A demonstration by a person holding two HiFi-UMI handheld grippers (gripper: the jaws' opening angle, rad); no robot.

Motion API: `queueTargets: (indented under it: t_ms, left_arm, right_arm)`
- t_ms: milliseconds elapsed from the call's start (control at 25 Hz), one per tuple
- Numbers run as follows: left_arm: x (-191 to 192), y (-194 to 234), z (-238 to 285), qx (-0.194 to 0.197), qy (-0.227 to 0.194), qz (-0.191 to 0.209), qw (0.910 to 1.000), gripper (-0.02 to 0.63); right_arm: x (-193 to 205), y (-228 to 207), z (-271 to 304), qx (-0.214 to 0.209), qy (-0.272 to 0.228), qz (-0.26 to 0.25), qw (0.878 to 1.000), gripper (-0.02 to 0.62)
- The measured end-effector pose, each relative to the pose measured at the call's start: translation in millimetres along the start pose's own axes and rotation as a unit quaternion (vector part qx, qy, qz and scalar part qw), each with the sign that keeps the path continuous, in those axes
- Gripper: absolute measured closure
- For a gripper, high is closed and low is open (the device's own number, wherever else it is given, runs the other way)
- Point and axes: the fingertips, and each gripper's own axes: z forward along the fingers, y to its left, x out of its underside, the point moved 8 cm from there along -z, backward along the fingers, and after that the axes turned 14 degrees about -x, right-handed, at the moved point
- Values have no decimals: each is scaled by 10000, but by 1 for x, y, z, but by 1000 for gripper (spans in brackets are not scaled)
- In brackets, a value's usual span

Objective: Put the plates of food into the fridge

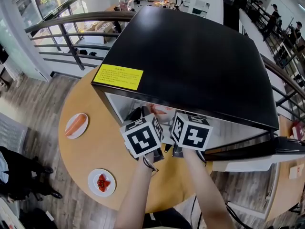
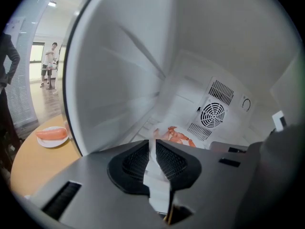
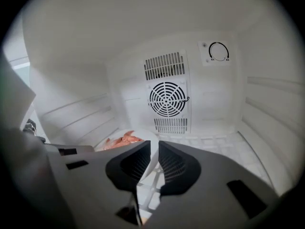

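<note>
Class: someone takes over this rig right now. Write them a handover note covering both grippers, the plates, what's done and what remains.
Left gripper: fingers shut on the rim of the plate of pink food.
Right gripper: fingers shut on that plate's rim too.
Done: that plate is inside the open fridge, not yet released.
Left to do: release it, then load the plate with the orange piece and the plate with red food, both on the table.
</note>
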Motion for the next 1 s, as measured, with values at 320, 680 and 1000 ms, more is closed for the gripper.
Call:
queueTargets:
  t_ms: [320,680,1000]
  left_arm:
    - [1,6,-8,179,-424,213,9987,567]
    - [8,3,-49,659,-1342,973,9840,598]
    - [26,13,-111,1287,-1942,1242,9645,598]
  right_arm:
    - [3,7,-14,-1,-720,-233,9971,540]
    - [15,29,-62,-24,-1554,-628,9859,572]
    - [47,47,-124,-126,-1981,-545,9786,577]
